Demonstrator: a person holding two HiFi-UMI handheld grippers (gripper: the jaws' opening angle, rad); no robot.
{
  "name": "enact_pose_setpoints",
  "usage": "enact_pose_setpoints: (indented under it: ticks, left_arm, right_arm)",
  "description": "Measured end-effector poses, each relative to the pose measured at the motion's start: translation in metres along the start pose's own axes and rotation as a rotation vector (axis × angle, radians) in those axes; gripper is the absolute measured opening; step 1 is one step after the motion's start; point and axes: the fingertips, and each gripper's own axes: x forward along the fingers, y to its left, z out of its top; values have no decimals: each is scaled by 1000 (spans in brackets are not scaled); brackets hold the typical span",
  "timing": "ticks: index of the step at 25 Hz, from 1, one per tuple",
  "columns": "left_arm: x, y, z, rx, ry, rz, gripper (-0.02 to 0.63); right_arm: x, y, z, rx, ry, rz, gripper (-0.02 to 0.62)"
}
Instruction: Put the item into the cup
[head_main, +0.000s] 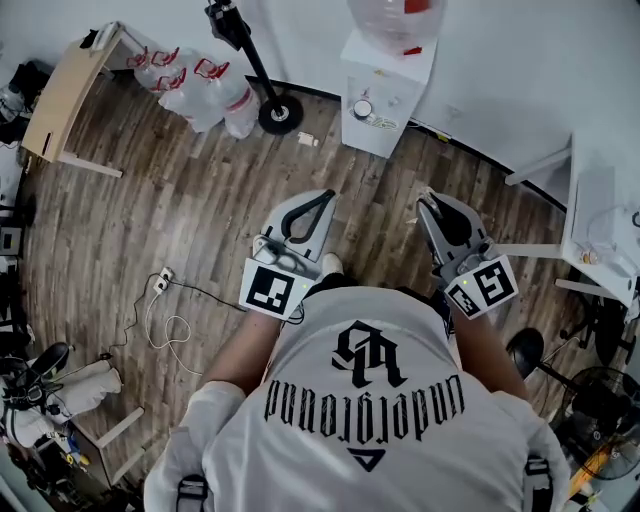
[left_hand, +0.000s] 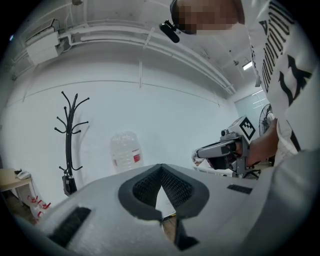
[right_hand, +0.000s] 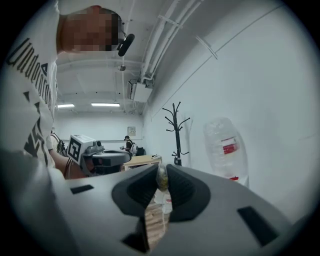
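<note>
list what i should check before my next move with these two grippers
1. Item gripped: ok. The small pale yellowish item is pinched in the jaws of the right gripper.
2. Left gripper free: ok. Its jaws are together with nothing between them.
3. Cup located: not ok. No view shows a cup.
4. Grippers apart from each other: ok. The head view shows a gap between them.
5. Way ahead: ok. The white water dispenser stands beyond both grippers, untouched.
6. Footing: cannot tell. A white power strip with its cable lies on the brown wooden floor to the left; the feet are mostly hidden.
</note>
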Motion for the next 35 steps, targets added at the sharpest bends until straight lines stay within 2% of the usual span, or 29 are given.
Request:
enact_pose_setpoints:
  ticks: [8,13,21,30,33,35]
  left_arm:
    - [4,59,-16,-36,6,-23,6]
    - [22,78,-15,-53,-5,-41,6]
    - [67,111,-27,-44,25,-11,7]
    - [148,162,-85,-65,104,39,8]
    - [183,174,-110,-27,99,-8,8]
    - [205,180,-132,-33,104,-27,8]
  right_arm:
    - [62,3,-7,-2,22,-17,54]
    - [83,-18,-9,19,5,-42,54]
    - [126,-64,-22,19,30,-2,54]
    - [195,-150,-80,-7,162,46,54]
    - [223,-180,-117,29,211,50,55]
    - [241,-198,-149,48,251,60,55]
